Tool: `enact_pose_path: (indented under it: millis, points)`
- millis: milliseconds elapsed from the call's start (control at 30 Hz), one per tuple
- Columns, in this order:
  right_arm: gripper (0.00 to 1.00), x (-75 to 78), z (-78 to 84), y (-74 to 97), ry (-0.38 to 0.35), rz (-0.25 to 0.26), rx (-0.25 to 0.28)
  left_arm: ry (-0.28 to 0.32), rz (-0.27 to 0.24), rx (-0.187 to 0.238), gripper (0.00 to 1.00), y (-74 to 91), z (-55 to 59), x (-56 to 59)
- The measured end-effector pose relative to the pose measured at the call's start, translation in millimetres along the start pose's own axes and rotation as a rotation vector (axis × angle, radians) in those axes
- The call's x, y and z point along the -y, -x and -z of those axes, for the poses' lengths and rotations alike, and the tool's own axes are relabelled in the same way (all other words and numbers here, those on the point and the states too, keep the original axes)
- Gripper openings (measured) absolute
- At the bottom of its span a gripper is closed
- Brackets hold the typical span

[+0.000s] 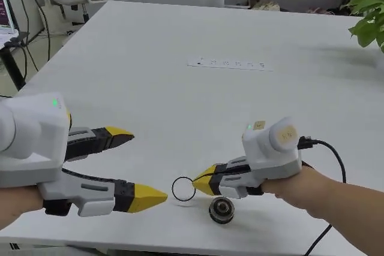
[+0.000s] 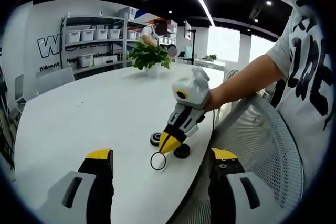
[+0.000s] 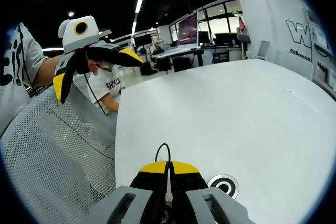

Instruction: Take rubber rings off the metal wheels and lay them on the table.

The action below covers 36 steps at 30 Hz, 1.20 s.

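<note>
One rubber ring (image 1: 183, 189) is pinched in the right tool (image 1: 201, 185) beside a wheel (image 1: 221, 209).

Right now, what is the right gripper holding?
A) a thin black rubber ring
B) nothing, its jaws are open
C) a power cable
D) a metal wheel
A: the right gripper has its jaws shut on the ring, which loops out from the yellow tips, while a wheel lies on the table beside it.

Open office: desk monitors (image 3: 188, 27), bin shelves (image 2: 92, 45).
</note>
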State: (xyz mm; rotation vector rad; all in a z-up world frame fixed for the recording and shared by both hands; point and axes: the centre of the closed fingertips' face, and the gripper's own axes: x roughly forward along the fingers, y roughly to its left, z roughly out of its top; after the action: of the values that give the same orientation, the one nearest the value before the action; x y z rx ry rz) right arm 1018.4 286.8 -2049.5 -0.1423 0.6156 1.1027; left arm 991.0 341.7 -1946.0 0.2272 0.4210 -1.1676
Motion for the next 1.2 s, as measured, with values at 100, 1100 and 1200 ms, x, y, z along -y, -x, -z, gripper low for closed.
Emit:
enact_pose_path:
  millis: [100, 1100, 1200]
  points:
    - [0.0, 0.0, -0.8, -0.9, 0.006, 0.005, 0.003, 0.001, -0.001, -0.001, 0.71, 0.7, 0.7, 0.4]
    - [0.09, 2.0, -15.4, 24.0, 0.032, 0.041, 0.054, 0.006, 0.005, -0.015, 0.7, 1.5, 0.9, 6.6]
    - [0.1, 2.9, -16.5, 31.5, 0.027, 0.043, 0.067, 0.003, 0.012, -0.016, 0.7, -1.0, -1.0, 7.5]
